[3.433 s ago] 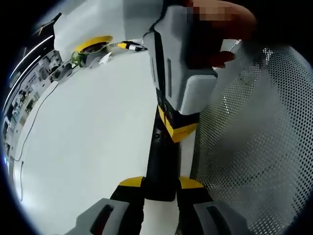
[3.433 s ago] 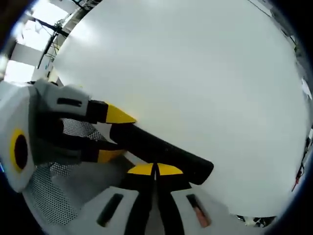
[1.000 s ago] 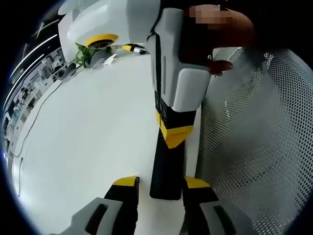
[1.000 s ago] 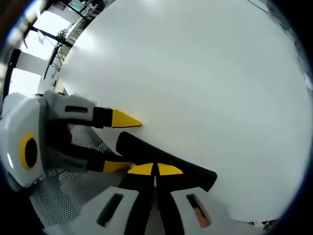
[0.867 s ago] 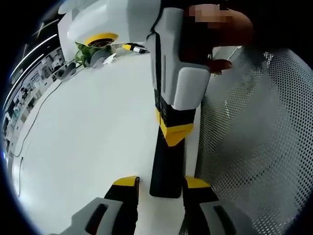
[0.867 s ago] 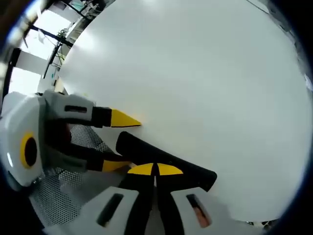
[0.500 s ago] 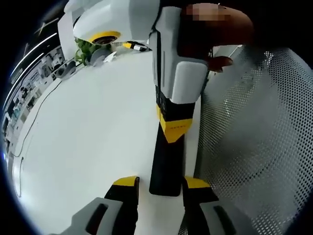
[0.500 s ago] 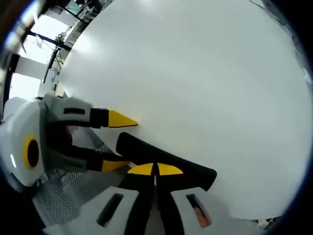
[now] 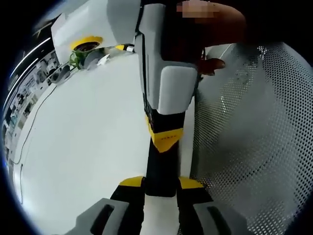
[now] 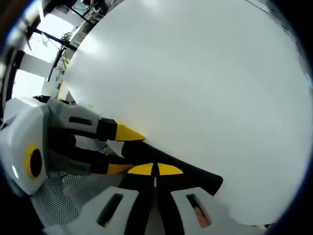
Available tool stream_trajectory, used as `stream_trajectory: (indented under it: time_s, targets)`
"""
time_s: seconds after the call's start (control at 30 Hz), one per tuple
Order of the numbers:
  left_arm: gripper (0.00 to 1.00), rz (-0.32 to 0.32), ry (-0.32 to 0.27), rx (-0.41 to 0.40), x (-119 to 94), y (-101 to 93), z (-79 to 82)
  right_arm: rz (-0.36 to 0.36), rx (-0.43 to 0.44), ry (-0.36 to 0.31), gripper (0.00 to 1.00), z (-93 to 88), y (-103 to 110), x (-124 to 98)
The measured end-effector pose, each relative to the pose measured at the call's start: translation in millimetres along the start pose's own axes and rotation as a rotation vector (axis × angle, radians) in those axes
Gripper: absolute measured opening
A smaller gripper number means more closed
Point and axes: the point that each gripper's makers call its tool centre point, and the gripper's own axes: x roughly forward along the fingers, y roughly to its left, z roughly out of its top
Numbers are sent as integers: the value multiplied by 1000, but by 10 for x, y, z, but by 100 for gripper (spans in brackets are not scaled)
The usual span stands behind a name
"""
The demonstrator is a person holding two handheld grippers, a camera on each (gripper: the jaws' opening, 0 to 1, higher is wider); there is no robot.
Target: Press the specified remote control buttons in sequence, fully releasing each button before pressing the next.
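A slim black remote (image 9: 160,164) lies on the white table (image 9: 83,147), one end between the yellow tips of my left gripper (image 9: 161,183), which is shut on it. My right gripper (image 9: 166,136) comes down from above, a hand (image 9: 215,63) on its grip, and its yellow tip rests on the remote's top face. In the right gripper view, my right gripper (image 10: 156,170) is shut, both tips together against the remote (image 10: 195,177). The left gripper (image 10: 124,151) reaches in from the left and clamps the remote's end.
A perforated metal tray (image 9: 254,147) borders the remote on one side, its mesh (image 10: 63,193) showing under the left gripper. A yellow ring with green items (image 9: 85,45) and a thin cable (image 9: 29,127) lie at the table's far side. Open white table (image 10: 195,73) stretches beyond.
My left gripper's jaws, slightly wider apart a second ago, have closed onto the remote. The right gripper has shifted a little along the remote; its tips stay together.
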Motion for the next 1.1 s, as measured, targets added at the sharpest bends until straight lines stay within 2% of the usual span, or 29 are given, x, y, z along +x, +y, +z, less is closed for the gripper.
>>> stream_trajectory:
  time_s: [0.3,0.47,0.57,0.7,0.77,0.83,0.97,1.1]
  targets:
    - [25,-1,5,-3,3,1,-3,0,0,-19,0,6,-10,2]
    - [25,-3,7,-1,5,0,-3,-78,-130,-5,0,20,-11,21]
    - [25,0,8,-5,4,-1,-2,-86,-147,-6,0,27,3,24]
    - [26,4,3,-14,3,-1,-3,-49,-96,-27,0,18,-5,9]
    - [26,5,-1,-14,0,0,-2,-48,-107,-32,0,24,-8,2]
    - [25,4,-4,-10,0,0,-5,-48,-61,-24,0,25,0,-7]
    - [25,1,-8,-4,-3,-3,-3,-69,-73,-26,0,40,-19,-33]
    - [25,3,-6,-7,-3,-4,-3,-52,-53,-37,0,57,-17,-55]
